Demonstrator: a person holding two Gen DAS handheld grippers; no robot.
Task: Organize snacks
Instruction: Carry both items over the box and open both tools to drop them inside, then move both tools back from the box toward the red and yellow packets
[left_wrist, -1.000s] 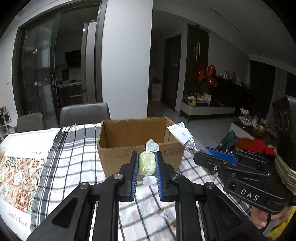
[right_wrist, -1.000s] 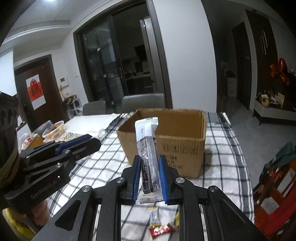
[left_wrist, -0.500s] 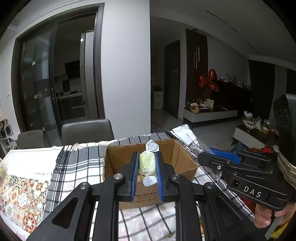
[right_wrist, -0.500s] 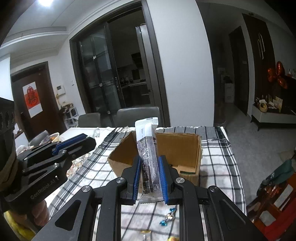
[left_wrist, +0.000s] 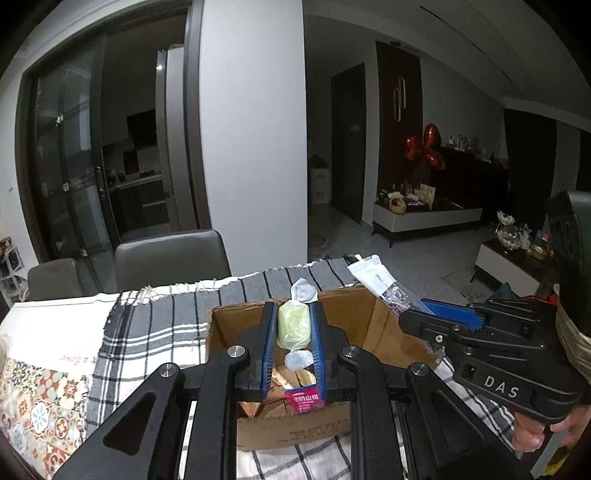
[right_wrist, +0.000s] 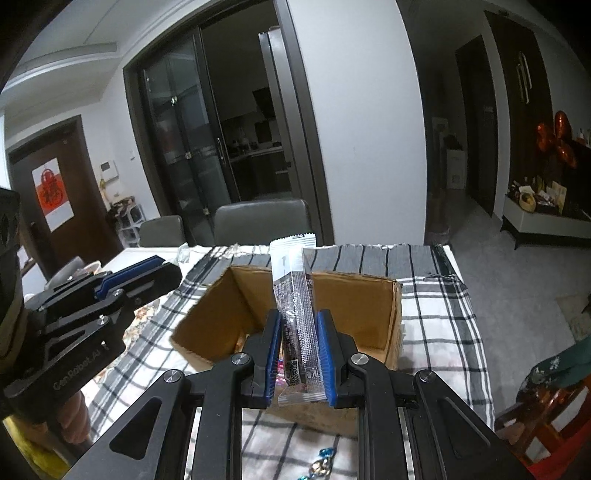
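Position over the open brown corrugated cardboard box (left_wrist: 384, 325) at lower centre governs release: left gripper (left_wrist: 293, 328) clamps a pale-green twist-wrapped candy (left_wrist: 293, 325), right gripper (right_wrist: 298, 339) clamps a long crinkly clear-and-dark snack sachet (right_wrist: 297, 306), long axis upright, both directly above the opening.

Cardboard box (left_wrist: 373, 325) sat on the tablecloth (left_wrist: 155, 325); packets (left_wrist: 301, 397) lay inside. Both grippers hung over it, left gripper (left_wrist: 294, 328) beside right gripper (right_wrist: 298, 332). Two chairs (right_wrist: 262, 221) stood behind the table.
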